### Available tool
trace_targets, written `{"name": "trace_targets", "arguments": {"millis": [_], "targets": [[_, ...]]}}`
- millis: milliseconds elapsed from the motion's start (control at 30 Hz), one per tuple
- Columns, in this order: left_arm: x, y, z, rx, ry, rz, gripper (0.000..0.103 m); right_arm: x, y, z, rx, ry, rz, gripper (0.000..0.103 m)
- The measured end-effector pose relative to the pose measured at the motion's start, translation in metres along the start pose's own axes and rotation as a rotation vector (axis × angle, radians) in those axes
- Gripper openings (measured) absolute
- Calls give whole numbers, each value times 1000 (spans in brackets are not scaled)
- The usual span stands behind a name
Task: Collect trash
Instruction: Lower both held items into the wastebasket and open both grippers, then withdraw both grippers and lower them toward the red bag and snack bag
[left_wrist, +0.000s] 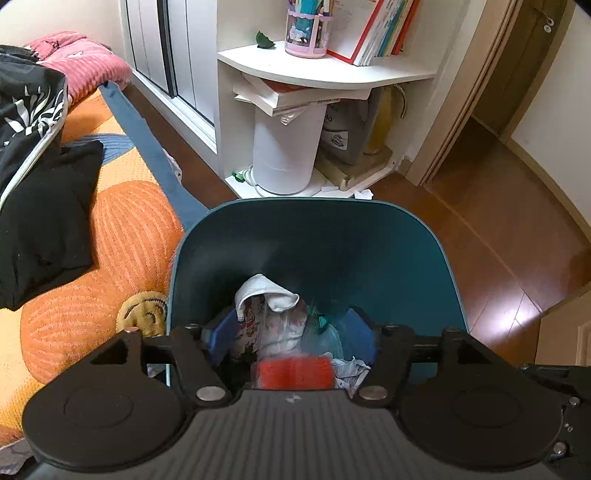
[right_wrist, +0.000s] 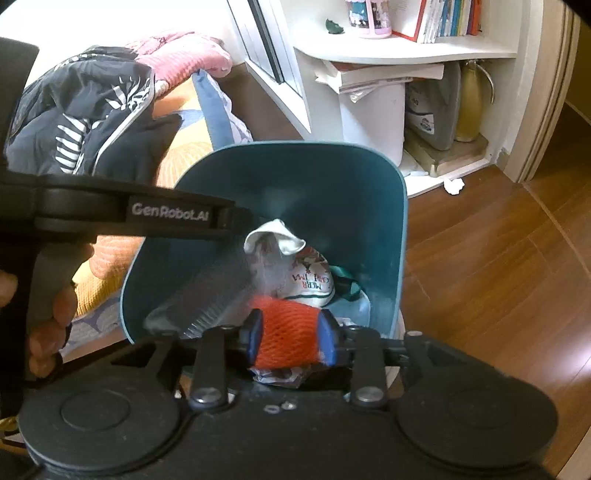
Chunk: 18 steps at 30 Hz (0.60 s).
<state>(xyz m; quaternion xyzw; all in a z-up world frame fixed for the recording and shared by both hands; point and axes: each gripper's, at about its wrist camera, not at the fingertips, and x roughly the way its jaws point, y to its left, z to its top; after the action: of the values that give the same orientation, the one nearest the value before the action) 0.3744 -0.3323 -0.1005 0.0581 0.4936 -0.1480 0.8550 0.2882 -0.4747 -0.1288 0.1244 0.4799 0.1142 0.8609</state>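
Note:
A teal trash bin (left_wrist: 295, 202) (right_wrist: 402, 229) stands on the floor beside the bed, and both grippers hang over its mouth. My left gripper (left_wrist: 288, 329) has its blue fingers wide apart. A printed white bag (left_wrist: 273, 325) (right_wrist: 312, 277) lies between and below them, touched by neither. An orange-red foam net (right_wrist: 288, 332) (left_wrist: 291, 373) fills the gap between the blue pads of my right gripper (right_wrist: 291, 335), and it looks blurred, with no visible squeeze. Crumpled paper lies under it in the bin. The left gripper's black body (right_wrist: 166, 214) crosses the right wrist view, held by a hand (right_wrist: 48, 306).
The bed with an orange cover (left_wrist: 122, 240) and dark clothes (left_wrist: 37, 147) is at the left. A white shelf unit (left_wrist: 325, 70) with books, a white cylinder (left_wrist: 284, 151) and bottles stands behind the bin. A crumpled white paper (right_wrist: 453, 185) lies on the wooden floor (left_wrist: 498, 258).

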Motion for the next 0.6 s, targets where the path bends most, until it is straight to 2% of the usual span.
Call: {"name": "trace_targets", "arguments": {"millis": [67, 167, 467, 600], "targets": [[-6, 3, -2, -7, -5, -7, 66, -5, 2, 0, -1, -13, -2, 37], [-19, 5, -6, -3, -21, -3, 73, -13, 4, 0, 1, -28, 0, 38], [-72, 19, -22, -23, -70, -18, 74, -44, 26, 0, -8, -62, 34, 49], [-97, 27, -32, -29, -95, -12, 79, -57, 41, -1, -28, -79, 53, 50]]}}
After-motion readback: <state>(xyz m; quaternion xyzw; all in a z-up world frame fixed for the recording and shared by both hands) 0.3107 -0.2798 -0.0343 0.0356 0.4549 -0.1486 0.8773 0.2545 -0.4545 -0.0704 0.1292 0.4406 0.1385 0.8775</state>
